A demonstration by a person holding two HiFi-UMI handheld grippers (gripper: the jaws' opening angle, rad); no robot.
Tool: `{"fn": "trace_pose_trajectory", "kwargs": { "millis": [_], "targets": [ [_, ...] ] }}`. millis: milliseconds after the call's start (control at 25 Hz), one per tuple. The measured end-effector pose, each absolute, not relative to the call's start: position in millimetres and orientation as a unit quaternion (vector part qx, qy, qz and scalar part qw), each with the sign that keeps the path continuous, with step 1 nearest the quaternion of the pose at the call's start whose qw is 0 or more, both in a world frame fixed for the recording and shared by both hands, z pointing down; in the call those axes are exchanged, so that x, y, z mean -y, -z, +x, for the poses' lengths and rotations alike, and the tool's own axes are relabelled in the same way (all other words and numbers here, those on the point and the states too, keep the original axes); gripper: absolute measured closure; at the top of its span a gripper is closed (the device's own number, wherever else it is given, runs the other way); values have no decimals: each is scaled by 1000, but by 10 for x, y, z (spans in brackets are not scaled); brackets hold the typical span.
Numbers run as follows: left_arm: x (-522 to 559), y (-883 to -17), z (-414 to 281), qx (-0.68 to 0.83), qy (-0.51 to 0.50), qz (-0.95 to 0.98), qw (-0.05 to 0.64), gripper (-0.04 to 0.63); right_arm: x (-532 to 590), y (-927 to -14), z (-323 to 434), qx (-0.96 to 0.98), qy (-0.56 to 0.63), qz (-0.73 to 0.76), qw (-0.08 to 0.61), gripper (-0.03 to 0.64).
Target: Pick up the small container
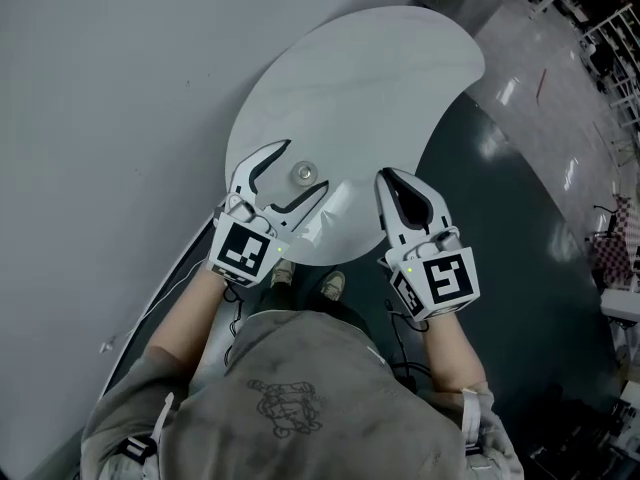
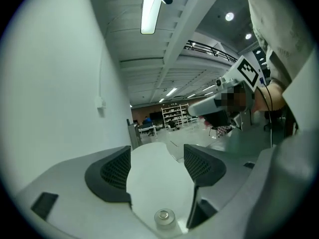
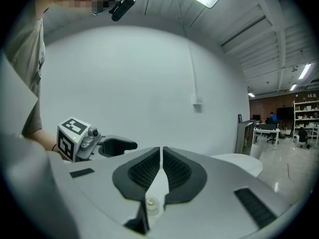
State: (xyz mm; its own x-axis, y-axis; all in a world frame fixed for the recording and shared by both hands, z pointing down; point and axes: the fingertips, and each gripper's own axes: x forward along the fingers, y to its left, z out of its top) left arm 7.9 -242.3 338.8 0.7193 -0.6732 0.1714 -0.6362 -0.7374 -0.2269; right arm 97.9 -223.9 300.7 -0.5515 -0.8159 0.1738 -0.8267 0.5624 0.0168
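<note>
The small container [image 1: 301, 174], a low clear round pot with a metal-looking top, stands on the white table [image 1: 380, 58]. My left gripper [image 1: 305, 165] is open and its two jaws lie either side of the pot without touching it. In the left gripper view the container [image 2: 164, 216] sits low between the spread black pads [image 2: 113, 172] of the left gripper [image 2: 157, 159]. My right gripper [image 1: 396, 180] is shut and empty, to the right of the pot and apart from it. In the right gripper view the right gripper [image 3: 162, 156] shows its pads meeting.
The table is a rounded white slab that ends just before the person's shoes [image 1: 333, 284]. A grey wall [image 1: 100, 118] runs along the left. Dark glossy floor [image 1: 520, 248] lies to the right. Far shelves [image 2: 174, 116] and desks stand across the hall.
</note>
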Motion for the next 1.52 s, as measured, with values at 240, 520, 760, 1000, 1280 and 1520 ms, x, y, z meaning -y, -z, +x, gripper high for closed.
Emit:
{"fn": "trace_pose_trajectory", "kwargs": {
  "millis": [240, 520, 760, 1000, 1280, 1520],
  "targets": [
    [2787, -4058, 216, -325, 161, -930, 55, 260, 2549, -3327, 821, 884, -54, 456, 92, 580],
    [2924, -4735, 290, -292, 183, -938, 26, 256, 2727, -3645, 671, 889, -78, 439, 108, 578],
    [2999, -5450, 332, -285, 216, -934, -7, 252, 2836, -4089, 554, 894, -96, 421, 120, 580],
    [3116, -5972, 341, -286, 220, -932, -36, 247, 2927, -4488, 401, 902, -105, 392, 146, 580],
    [3137, -6378, 426, -255, 240, -936, -46, 249, 3009, -4940, 322, 904, -122, 372, 172, 580],
    [3152, -6440, 502, -231, 234, -944, -34, 250, 3025, -5274, 231, 914, -126, 336, 188, 578]
  ]
}}
